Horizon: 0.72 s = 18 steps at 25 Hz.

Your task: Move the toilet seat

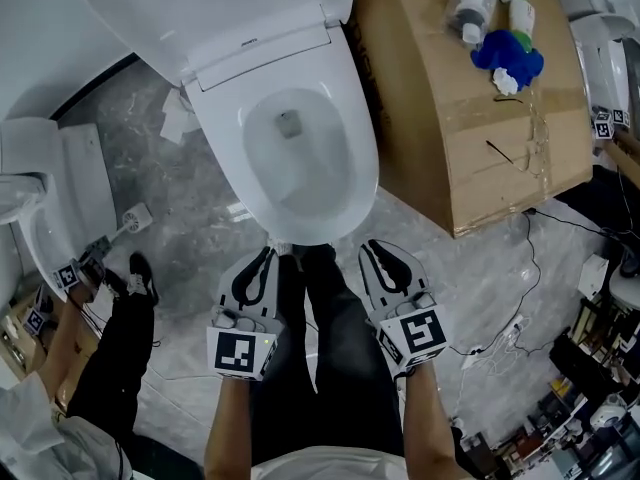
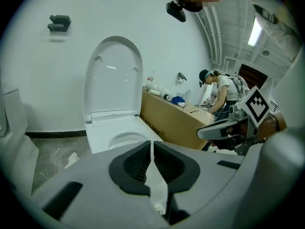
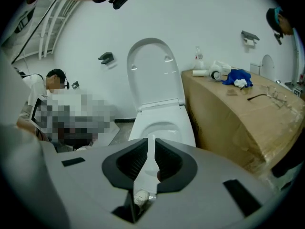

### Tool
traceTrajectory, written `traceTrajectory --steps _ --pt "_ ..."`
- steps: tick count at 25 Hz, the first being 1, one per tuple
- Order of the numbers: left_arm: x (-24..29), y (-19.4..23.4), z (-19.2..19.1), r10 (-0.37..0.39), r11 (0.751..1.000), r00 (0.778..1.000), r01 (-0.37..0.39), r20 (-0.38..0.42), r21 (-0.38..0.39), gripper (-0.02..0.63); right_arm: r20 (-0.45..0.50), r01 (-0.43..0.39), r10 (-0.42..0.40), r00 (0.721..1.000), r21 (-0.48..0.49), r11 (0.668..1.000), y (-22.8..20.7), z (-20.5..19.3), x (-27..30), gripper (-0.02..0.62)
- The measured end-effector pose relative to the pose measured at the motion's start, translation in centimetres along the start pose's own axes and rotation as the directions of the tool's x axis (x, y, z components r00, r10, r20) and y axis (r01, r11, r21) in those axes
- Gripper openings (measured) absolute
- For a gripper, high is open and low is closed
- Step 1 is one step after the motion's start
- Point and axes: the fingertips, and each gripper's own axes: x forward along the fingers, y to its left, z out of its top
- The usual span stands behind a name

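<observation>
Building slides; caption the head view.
Shut left claw and shut right claw poised near an open toilet beside a cardboard box.

I note: toilet seat [image 1: 220, 3] white; bowl [image 1: 355, 138] white; cardboard box [image 1: 450, 118] brown; cloth [image 1: 508, 56] blue; floor [image 1: 200, 218] mottled grey; trousers [image 1: 330, 368] black. Left gripper [image 1: 268, 255] and right gripper [image 1: 373, 250] grey, pads [image 2: 138, 163] black, each cube marker [image 1: 240, 353] a black-and-white square pattern.

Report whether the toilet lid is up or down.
Up: the toilet lid stands raised against the wall, and the bowl below is uncovered.
</observation>
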Motion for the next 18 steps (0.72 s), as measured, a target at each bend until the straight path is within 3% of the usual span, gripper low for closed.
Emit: traceTrajectory --steps 6,12,18 --pt "1.1 0.7 -3.7 0.008 1.0 0.999 -0.008 -0.034 -0.021 0.014 -0.047 0.005 -0.004 0.999 0.031 0.999 -1.2 -3.8 1.9 0.089" --pt "2.2 1.8 -7.2 0.025 0.995 0.997 -0.031 -0.067 -0.092 0.016 -0.071 0.026 -0.02 0.997 0.082 0.996 -2.2 -6.8 3.6 0.12" --pt "3.6 2.8 -10.0 0.039 0.993 0.994 -0.05 -0.101 -0.107 0.061 -0.096 0.041 -0.032 0.995 0.098 0.994 -3.4 -9.1 5.2 0.15"
